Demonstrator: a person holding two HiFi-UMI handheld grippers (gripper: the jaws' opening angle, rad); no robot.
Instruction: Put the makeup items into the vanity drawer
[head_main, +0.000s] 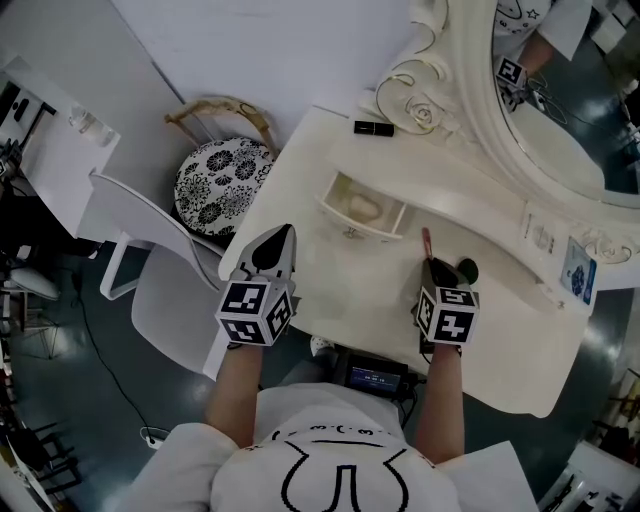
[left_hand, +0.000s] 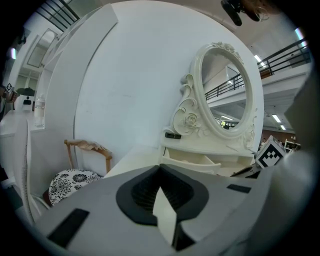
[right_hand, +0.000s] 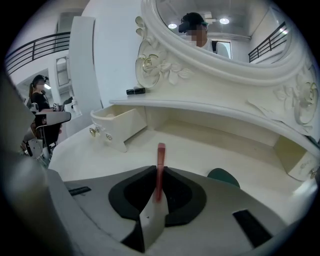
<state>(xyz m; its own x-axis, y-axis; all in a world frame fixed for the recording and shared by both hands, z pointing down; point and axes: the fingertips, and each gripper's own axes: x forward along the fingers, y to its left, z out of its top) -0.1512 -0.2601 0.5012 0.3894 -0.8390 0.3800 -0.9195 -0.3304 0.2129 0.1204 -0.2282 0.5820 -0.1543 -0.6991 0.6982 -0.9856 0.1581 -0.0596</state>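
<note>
**Red stick gripped, drawer standing open**

The right gripper (right_hand: 158, 174) is pinched narrow on a slim red makeup stick (right_hand: 160, 155), whose tip juts forward, probably for dropping into the open cream vanity drawer (right_hand: 117, 125) ahead and to its left. The left gripper (left_hand: 161, 169), jaws together and empty, hovers clear.

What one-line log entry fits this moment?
right gripper: shut on red makeup stick | left gripper: shut, empty | drawer: open | stick not yet in drawer
</note>
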